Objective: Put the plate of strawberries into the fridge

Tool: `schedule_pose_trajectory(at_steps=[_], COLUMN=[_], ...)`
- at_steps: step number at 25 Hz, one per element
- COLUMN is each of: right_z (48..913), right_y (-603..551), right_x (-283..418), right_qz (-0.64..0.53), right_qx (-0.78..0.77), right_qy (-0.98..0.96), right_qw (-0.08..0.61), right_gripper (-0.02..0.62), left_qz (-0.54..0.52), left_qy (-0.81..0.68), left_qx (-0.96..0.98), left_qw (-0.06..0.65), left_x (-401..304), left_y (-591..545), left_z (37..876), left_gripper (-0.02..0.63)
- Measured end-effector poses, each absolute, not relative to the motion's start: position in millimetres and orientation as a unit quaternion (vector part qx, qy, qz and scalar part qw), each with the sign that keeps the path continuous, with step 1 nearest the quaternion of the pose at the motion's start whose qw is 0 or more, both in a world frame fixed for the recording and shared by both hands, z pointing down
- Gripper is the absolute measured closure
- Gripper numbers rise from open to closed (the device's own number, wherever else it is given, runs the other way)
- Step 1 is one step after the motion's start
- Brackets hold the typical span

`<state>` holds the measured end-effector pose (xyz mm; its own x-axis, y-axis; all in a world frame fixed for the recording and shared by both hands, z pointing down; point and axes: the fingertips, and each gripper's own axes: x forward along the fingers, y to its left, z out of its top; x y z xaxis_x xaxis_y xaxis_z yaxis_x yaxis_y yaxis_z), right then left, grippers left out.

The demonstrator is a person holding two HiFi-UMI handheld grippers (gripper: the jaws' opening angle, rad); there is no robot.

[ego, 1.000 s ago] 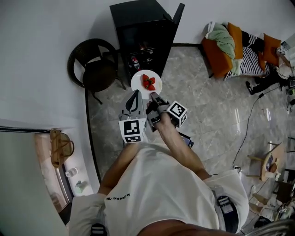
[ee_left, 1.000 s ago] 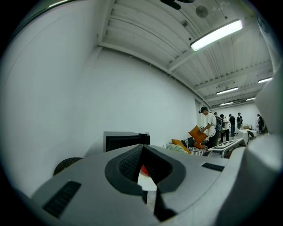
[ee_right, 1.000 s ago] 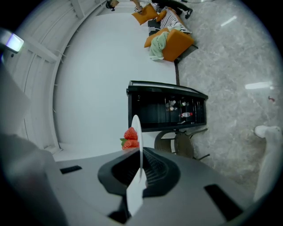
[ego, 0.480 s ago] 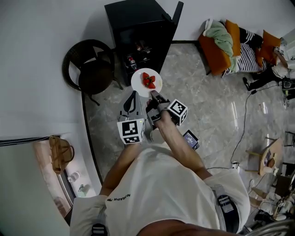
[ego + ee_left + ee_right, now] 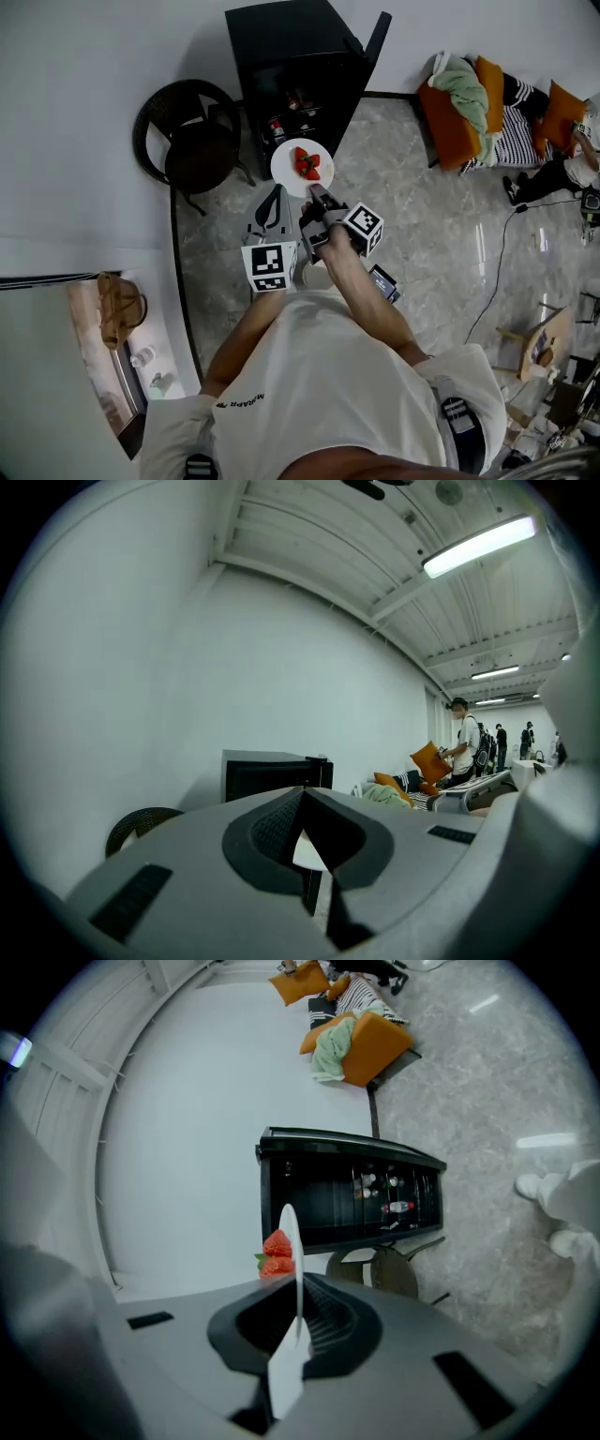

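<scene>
A white plate [image 5: 292,169] with red strawberries [image 5: 306,165] on it hangs in front of the black fridge [image 5: 292,66], whose door stands open. My right gripper [image 5: 317,194] is shut on the plate's near rim. In the right gripper view the plate [image 5: 291,1241] runs edge-on between the jaws of this gripper [image 5: 298,1326], with the strawberries [image 5: 277,1252] on its left and the fridge's shelves [image 5: 375,1199] ahead. My left gripper [image 5: 277,199] sits just left of the plate, shut on nothing. Its jaw tips meet in the left gripper view [image 5: 305,803].
A dark wicker chair [image 5: 192,141] stands left of the fridge against the wall. An orange sofa with cushions and cloth [image 5: 469,94] is at the right. People stand far off [image 5: 464,752]. Bottles sit on the fridge door shelf [image 5: 279,127].
Both grippers and the plate have come nearer to the open fridge. The grip on the plate is the same.
</scene>
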<state>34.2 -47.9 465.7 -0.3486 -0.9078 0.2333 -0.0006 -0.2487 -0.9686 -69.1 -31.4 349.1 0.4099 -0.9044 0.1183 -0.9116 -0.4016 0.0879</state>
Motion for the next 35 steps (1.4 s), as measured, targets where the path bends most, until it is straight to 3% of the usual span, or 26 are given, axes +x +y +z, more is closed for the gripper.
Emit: schedule_pose_trajectory(at_steps=[35], right_z=[478.0], right_y=[-189.4], right_x=[110.8], right_qz=[-0.683], right_qx=[-0.411], right_qy=[0.518], right_qw=[0.311], right_gripper=[0.575], left_qz=[0.052], left_qy=[-0.603], left_qx=[0.794], left_qw=[0.061], left_x=[16.0], left_y=[-161.0], left_z=[359.2], left_gripper=[0.604])
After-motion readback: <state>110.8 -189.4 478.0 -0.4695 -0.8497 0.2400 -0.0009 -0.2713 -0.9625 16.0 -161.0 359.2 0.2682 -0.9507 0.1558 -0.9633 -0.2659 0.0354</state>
